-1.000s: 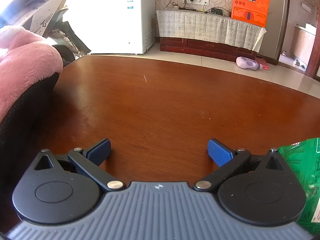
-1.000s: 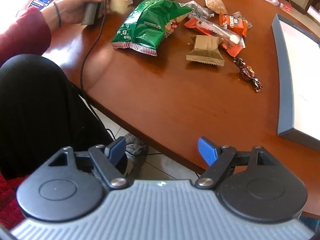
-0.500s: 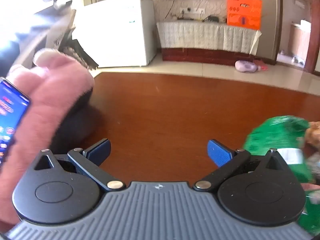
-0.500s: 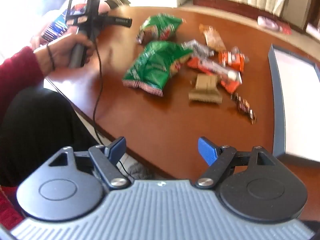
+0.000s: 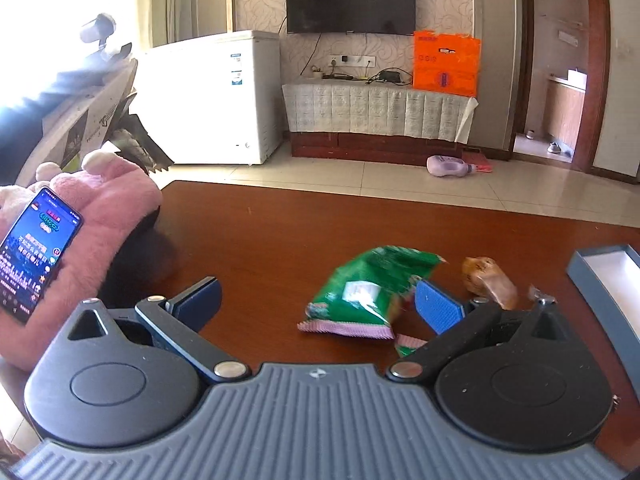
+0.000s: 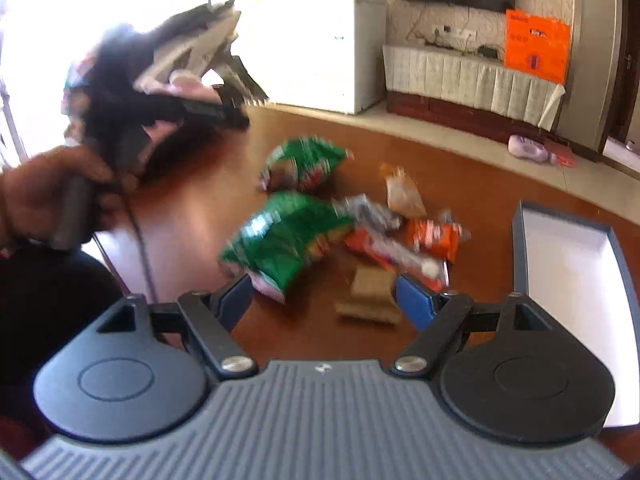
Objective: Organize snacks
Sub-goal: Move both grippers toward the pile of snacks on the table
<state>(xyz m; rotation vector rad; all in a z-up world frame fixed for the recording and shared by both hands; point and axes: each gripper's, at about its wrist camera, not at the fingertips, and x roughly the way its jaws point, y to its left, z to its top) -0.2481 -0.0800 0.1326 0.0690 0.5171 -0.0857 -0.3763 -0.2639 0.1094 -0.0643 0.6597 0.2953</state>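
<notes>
Snacks lie in a loose pile on the brown table (image 6: pixel 192 216). Two green bags (image 6: pixel 280 240) (image 6: pixel 304 164), orange packets (image 6: pixel 434 236), a tan wafer pack (image 6: pixel 372 294) and a brown-wrapped snack (image 6: pixel 402 194) show in the blurred right wrist view. My right gripper (image 6: pixel 324 298) is open, hovering short of the pile. In the left wrist view a green bag (image 5: pixel 372 288) lies ahead, just left of the right fingertip of my open left gripper (image 5: pixel 316 300). A brown snack (image 5: pixel 490 280) lies beyond that fingertip. Nothing is held by either gripper.
An open grey box with a white inside (image 6: pixel 576 272) (image 5: pixel 608 276) sits right of the pile. A person's hand (image 6: pixel 44 196) grips the left gripper's handle. A phone (image 5: pixel 32 248) rests against a pink plush item (image 5: pixel 108 216) at the left. A white freezer (image 5: pixel 224 96) stands behind.
Both grippers have tilted up and swung: the left turned right, bringing the green bag and the box into view; the right moved closer to the snack pile. Both stay open.
</notes>
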